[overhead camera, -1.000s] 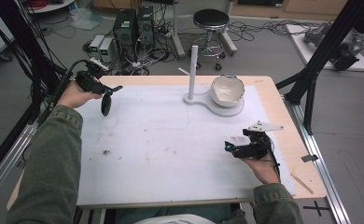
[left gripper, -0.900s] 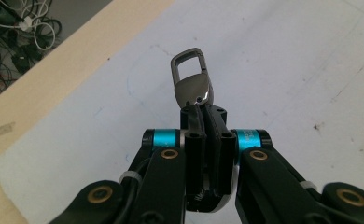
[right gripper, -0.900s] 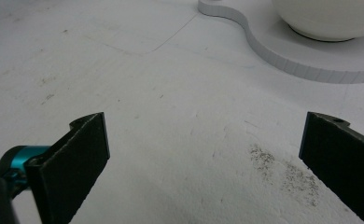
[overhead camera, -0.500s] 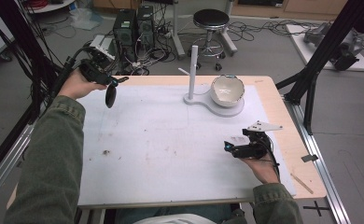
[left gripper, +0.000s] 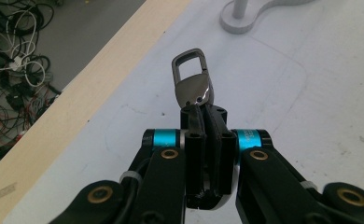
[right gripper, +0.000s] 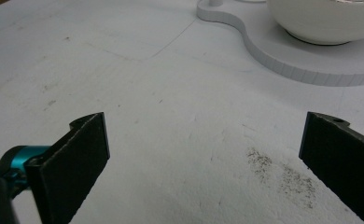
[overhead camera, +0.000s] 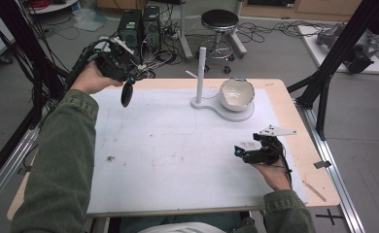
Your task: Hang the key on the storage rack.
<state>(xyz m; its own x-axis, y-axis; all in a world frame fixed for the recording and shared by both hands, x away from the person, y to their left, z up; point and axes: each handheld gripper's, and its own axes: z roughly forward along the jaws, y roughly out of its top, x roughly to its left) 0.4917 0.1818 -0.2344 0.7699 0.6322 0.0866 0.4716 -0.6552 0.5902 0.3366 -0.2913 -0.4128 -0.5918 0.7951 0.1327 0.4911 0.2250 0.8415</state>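
While the right tool (overhead camera: 243, 154) rests agape, the left tool (overhead camera: 127, 80) has carried its clamped keychain (left gripper: 192, 87) farther back.

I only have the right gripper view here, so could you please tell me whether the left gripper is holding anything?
Observer: Yes, the left gripper is shut on a dark metal snap clip.
Operator: Thank you. Where is it over the table?
Observer: In the high view it is raised by the table's far left corner.
Operator: Does the white stand carry a post?
Observer: Yes, an upright post rises beside the bowl.
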